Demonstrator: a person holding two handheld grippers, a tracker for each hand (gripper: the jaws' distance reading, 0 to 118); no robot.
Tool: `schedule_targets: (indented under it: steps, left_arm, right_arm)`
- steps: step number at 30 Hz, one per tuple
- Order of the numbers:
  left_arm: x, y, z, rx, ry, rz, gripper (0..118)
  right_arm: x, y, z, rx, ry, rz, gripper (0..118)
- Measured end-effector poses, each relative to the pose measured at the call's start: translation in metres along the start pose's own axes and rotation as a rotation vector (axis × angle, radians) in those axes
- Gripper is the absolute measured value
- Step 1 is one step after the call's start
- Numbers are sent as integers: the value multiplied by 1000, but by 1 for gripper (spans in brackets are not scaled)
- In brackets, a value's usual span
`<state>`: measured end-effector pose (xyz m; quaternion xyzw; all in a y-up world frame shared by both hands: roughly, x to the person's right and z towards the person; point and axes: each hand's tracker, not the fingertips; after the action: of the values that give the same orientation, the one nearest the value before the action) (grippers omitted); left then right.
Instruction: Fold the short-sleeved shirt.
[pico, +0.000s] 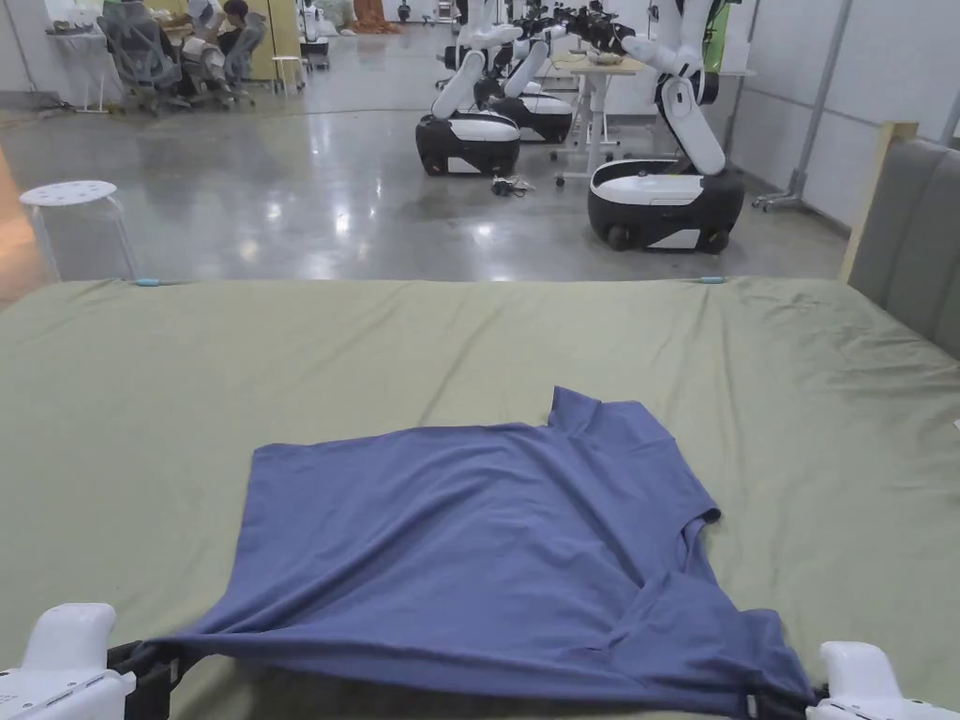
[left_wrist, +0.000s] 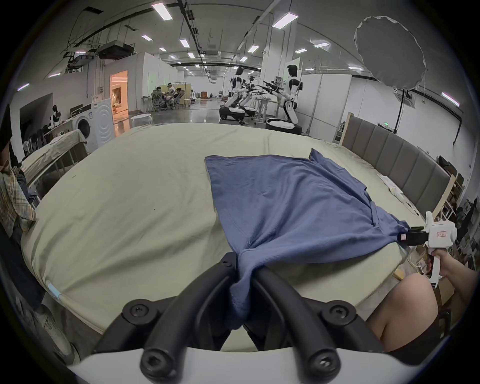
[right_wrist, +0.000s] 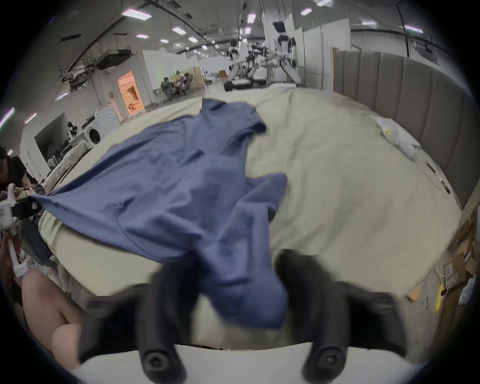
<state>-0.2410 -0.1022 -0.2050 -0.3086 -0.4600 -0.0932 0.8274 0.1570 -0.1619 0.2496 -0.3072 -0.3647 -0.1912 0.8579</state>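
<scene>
We take the blue shirt (pico: 487, 544) as our landmark: it lies on the near half of the green bed sheet (pico: 187, 394), its near edge lifted and stretched. At its left near corner our left gripper (left_wrist: 244, 272) has both jaws pressed on a bunch of hem. The cloth sags between the holds, so we judge it light, limp and easily wrinkled; corners and hems are the sensible places to hold. At its right near corner the right gripper (pico: 783, 698) has fabric between its jaws, though the right gripper view is blurred and we cannot tell if they are clamped. Beyond the shirt, polished floor (pico: 309, 187) and parked white robots (pico: 656, 178); right of it, a grey padded headboard (pico: 914, 234).
</scene>
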Motion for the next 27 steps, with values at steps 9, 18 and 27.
schedule_targets:
  steps: [9, 18, 27]
  left_arm:
    - [11, 2, 15, 47, -5, -3, 1]
    - [13, -22, 83, 115, -3, 33, 1]
    - [7, -25, 65, 60, 12, 40, 2]
  right_arm:
    - [-18, 7, 43, 145, 66, 22, 7]
    - [-18, -19, 136, 288, 74, -41, 7]
    - [-21, 11, 118, 283, 99, -29, 7]
